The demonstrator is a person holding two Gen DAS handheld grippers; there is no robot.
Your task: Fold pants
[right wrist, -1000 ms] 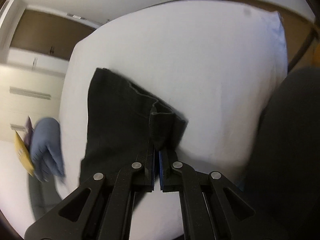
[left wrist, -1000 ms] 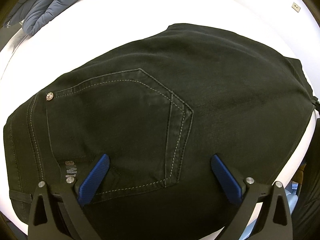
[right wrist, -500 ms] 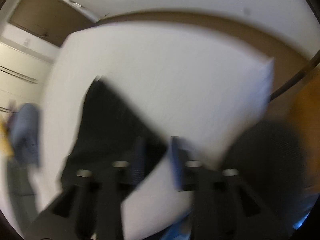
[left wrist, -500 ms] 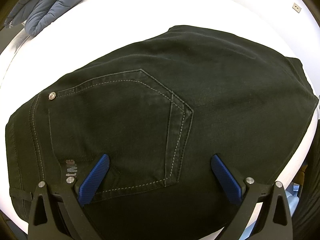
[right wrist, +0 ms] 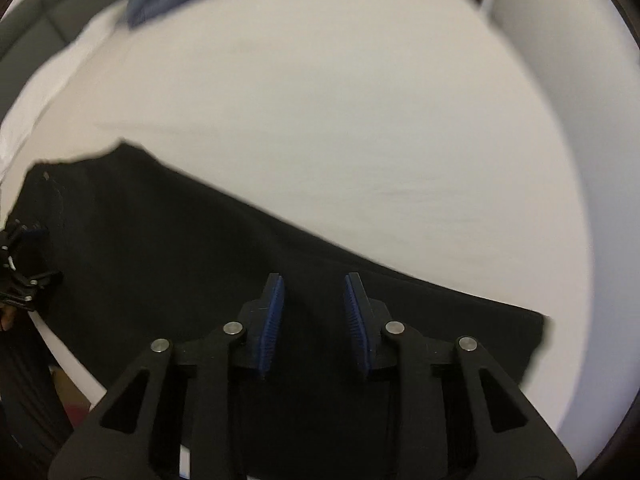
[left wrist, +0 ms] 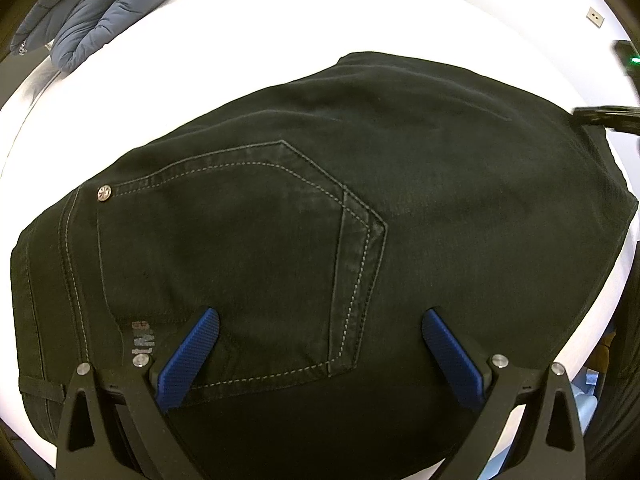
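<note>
Denim fills the near field under my left hand-held gripper (left wrist: 318, 340), whose blue pads stand wide apart over the back pocket (left wrist: 240, 248) of the black pants (left wrist: 400, 184), gripping nothing. My right hand-held gripper (right wrist: 314, 312) is likewise released, its pads parted over the dark cloth lower down the legs, with no fabric between them that I can see.

The pants lie flat on the white bed (right wrist: 360, 120), seat side up, the waistband at my left and the legs running off to my right; they look already doubled leg on leg, though I cannot be sure from the layers. The rivet (left wrist: 104, 193) at the pocket corner shows clearly.

I judge that I am between folds: one fold is laid down and both tools are free to take the next hold. The next move calls for pinching the hem end with the right, steadying the waist with the left, and carrying the legs over toward the waistband without dragging the lower layer.

Farther off, a blue padded jacket (left wrist: 96, 8) lies at the bed's far edge, well apart from the pants.
</note>
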